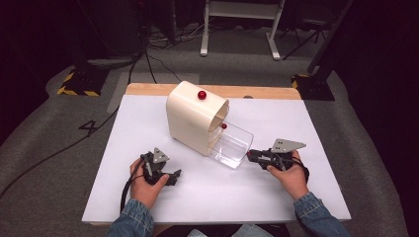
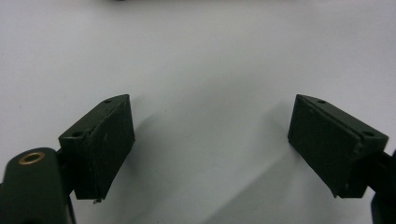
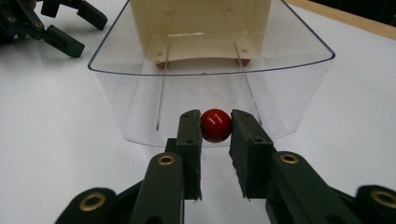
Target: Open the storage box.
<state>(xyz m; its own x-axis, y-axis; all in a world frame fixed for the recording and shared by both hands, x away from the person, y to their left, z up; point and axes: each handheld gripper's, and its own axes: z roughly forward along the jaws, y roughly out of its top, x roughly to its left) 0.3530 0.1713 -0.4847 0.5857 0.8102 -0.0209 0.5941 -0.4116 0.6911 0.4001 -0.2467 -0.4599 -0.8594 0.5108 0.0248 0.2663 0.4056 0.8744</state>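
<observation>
At the clear drawer (image 3: 210, 65), the right claw (image 3: 215, 140) is pinching its red knob (image 3: 216, 125); the left claw (image 2: 210, 144) is hanging wide over the counter (image 2: 210, 56).

The drawer (image 3: 140, 93) is clear, glossy plastic, its knob (image 3: 216, 125) a shiny red ball. The cabinet (image 1: 190, 116) looks like smooth cream plastic with a soft sheen. Both tools' pads (image 2: 105, 144) are matt black and slightly rough, with brass-coloured rivets (image 3: 166, 160). The table (image 1: 212, 192) is matt white, wood-edged. The sleeves (image 1: 131, 219) are denim.
</observation>
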